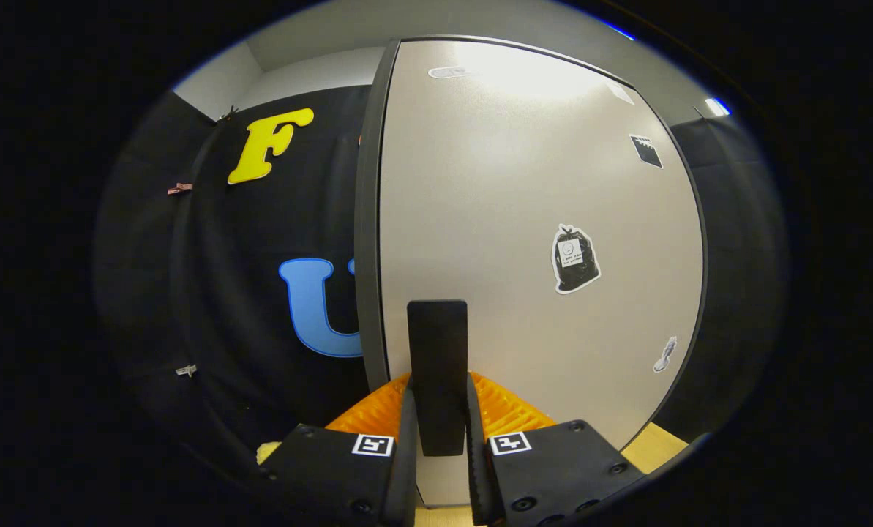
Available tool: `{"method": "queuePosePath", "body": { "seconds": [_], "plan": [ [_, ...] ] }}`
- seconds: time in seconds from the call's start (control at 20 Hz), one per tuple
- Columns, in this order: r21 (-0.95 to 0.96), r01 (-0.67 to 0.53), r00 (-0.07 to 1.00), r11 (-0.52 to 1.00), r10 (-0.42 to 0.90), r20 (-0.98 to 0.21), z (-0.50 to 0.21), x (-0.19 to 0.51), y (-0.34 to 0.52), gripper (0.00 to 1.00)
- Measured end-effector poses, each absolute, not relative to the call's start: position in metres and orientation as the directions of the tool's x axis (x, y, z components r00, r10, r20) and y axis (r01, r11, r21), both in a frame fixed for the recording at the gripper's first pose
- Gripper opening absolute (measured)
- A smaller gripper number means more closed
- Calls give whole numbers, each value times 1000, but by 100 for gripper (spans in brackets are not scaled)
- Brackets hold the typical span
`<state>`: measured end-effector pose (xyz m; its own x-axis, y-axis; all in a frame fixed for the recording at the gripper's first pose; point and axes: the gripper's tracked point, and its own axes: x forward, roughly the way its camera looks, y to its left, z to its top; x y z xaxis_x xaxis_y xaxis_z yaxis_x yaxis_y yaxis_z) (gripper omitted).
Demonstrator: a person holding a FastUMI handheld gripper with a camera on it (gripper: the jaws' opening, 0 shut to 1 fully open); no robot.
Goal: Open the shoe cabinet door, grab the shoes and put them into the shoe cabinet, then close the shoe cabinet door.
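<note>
Gripper view: gripper (438,410) clamped on door handle (437,366)

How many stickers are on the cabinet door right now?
5 on the cabinet door: one pale near the top, one faint at the upper corner, a dark one below it, a bag-shaped one mid-door, a small one low. The gripper clamps the handle, possibly hiding more.

The gripper (438,395) has both fingers clamped on the handle (437,366).

Overhead glare on door (538,219); fisheye-bent edges.
</note>
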<state>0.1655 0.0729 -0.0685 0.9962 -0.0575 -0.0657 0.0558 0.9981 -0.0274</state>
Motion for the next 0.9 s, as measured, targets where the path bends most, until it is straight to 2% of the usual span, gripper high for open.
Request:
{"method": "queuePosePath", "body": {
  "seconds": [0.4, 0.9],
  "plan": [
    [-16, 23, 998, 1000, -24, -64, -61, 131, 72, 33],
    [13, -72, 993, 997, 73, -90, -42, 44, 43, 33]
  ]
}}
